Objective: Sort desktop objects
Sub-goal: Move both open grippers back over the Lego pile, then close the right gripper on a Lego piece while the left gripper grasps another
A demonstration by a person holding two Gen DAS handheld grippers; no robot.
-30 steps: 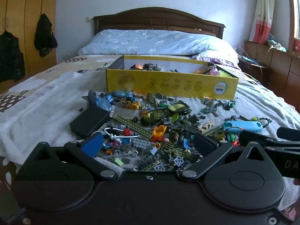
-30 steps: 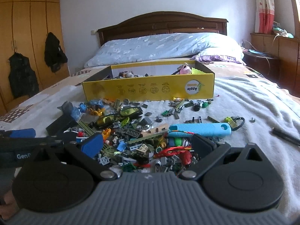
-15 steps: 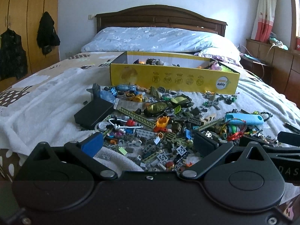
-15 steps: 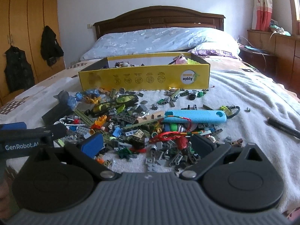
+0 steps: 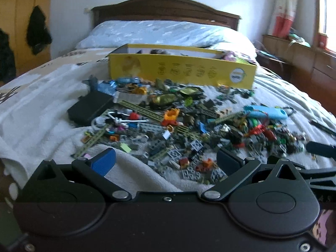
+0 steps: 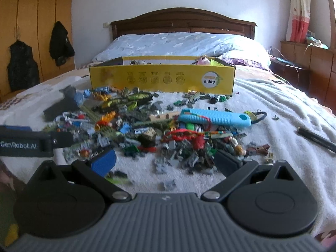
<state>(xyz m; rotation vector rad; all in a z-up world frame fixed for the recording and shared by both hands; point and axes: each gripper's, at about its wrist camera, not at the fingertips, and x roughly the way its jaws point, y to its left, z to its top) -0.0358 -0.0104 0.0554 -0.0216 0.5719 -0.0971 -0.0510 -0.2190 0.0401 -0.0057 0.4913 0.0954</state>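
Both tools have pulled back from the yellow cardboard box [image 6: 161, 79], spread and empty, right tool [image 6: 166, 163] nearer the light-blue ribbed plastic handle [image 6: 216, 118] lying crosswise before it.

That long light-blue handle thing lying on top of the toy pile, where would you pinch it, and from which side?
Probably from above, across the middle of the light-blue handle. It lies flat and sideways on the pile of small toy pieces, so its narrow width fits between open fingers. A red cord drapes over its left half, so gripping slightly right of centre looks cleaner. The right gripper is open and nearest.
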